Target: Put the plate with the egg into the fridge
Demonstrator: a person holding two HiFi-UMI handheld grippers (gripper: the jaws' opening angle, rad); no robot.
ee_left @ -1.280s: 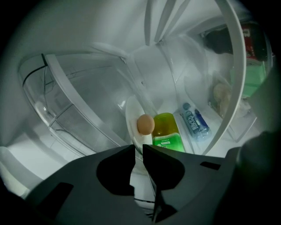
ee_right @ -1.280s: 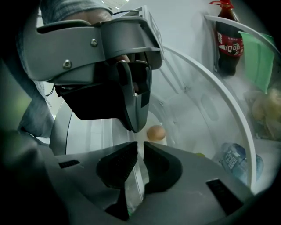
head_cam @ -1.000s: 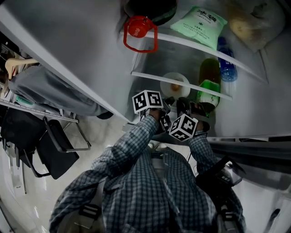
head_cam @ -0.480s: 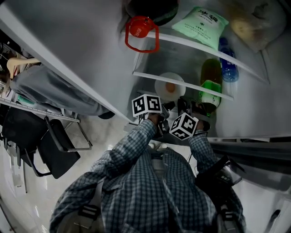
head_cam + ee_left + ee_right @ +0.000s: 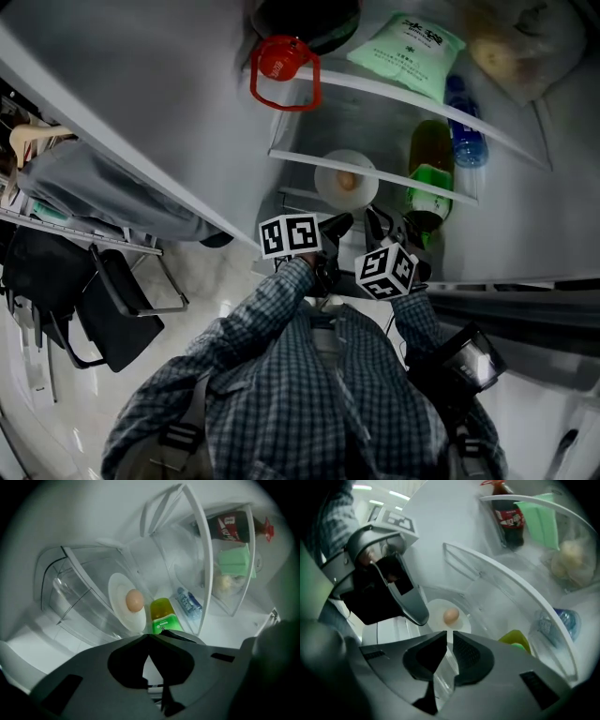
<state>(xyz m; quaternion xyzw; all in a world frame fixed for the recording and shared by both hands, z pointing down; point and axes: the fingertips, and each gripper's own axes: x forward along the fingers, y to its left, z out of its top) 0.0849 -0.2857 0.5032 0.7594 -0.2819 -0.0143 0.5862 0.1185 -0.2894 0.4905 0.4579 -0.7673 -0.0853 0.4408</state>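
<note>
A white plate [image 5: 328, 184] with a brown egg [image 5: 346, 180] on it sits low inside the open fridge, just under a shelf edge. My right gripper [image 5: 374, 218] reaches in from below. In the right gripper view its jaws [image 5: 449, 637] stand narrowly apart, closed on the near rim of the plate [image 5: 436, 613], with the egg [image 5: 450, 616] just beyond. My left gripper [image 5: 337, 223] is beside it, shut and empty [image 5: 149, 641]. Its tip lies close to the plate's left edge. The left gripper view has the plate [image 5: 119, 597] and egg [image 5: 134, 600] ahead.
A green-labelled bottle [image 5: 429, 187] stands right of the plate, a blue water bottle [image 5: 464, 131] behind it. On the shelf above are a red-capped cola bottle [image 5: 281, 58], a green pouch [image 5: 406, 49] and a bag of food [image 5: 516, 47]. The fridge door [image 5: 141, 122] is at left.
The plate with the egg has shifted a little left, away from the green bottle. Both grippers have drawn slightly back and apart.
</note>
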